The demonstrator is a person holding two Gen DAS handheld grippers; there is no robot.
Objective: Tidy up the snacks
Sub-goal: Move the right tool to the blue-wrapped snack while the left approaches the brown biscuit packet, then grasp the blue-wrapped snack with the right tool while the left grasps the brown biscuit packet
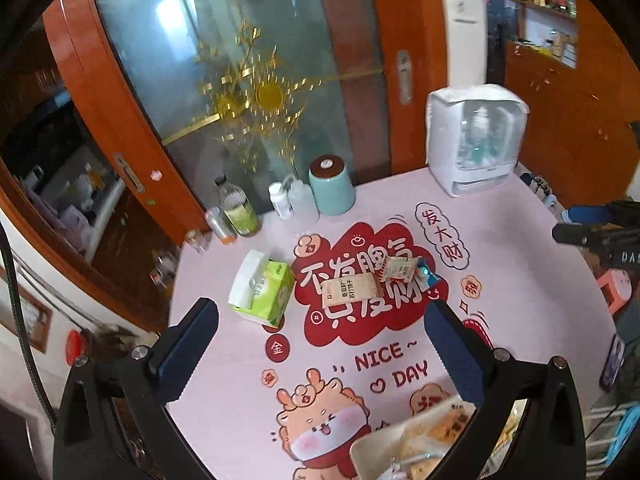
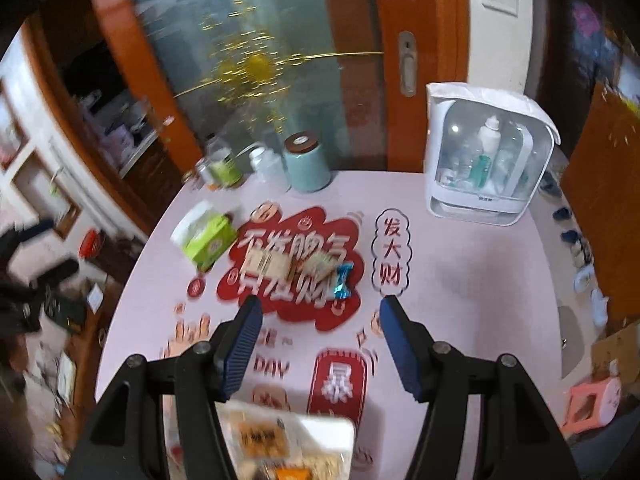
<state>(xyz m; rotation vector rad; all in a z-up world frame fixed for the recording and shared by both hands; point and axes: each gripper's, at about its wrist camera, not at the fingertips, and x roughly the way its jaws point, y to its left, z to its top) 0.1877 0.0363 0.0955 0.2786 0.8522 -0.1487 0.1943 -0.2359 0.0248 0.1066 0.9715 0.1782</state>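
We look down on a round counter (image 1: pixel 520 264) under a pink cloth printed with red Chinese characters, "NICE DAY" and a cartoon dragon. At its far right edge stands a white storage box (image 1: pixel 474 140) with a clear front and bottles inside; along the far left edge we see a teal jar (image 1: pixel 332 188) with a dark lid beside several bottles. A green tissue box (image 1: pixel 264 294) sits left of centre. At the near edge a shallow pale tray (image 2: pixel 320 432) holds wrapped snacks. The loose snacks lie together on the red patch in the middle: a beige cracker packet (image 1: pixel 352 290), a smaller beige packet (image 1: pixel 400 268) touching its right end, and a blue wrapped sweet (image 1: pixel 426 278) just beside that. Our left gripper (image 1: pixel 320 340) hovers above the cloth with its fingers spread wide and nothing between them. Our right gripper (image 2: pixel 320 336) likewise hangs over the cloth, fingers apart and empty; its view is blurred.
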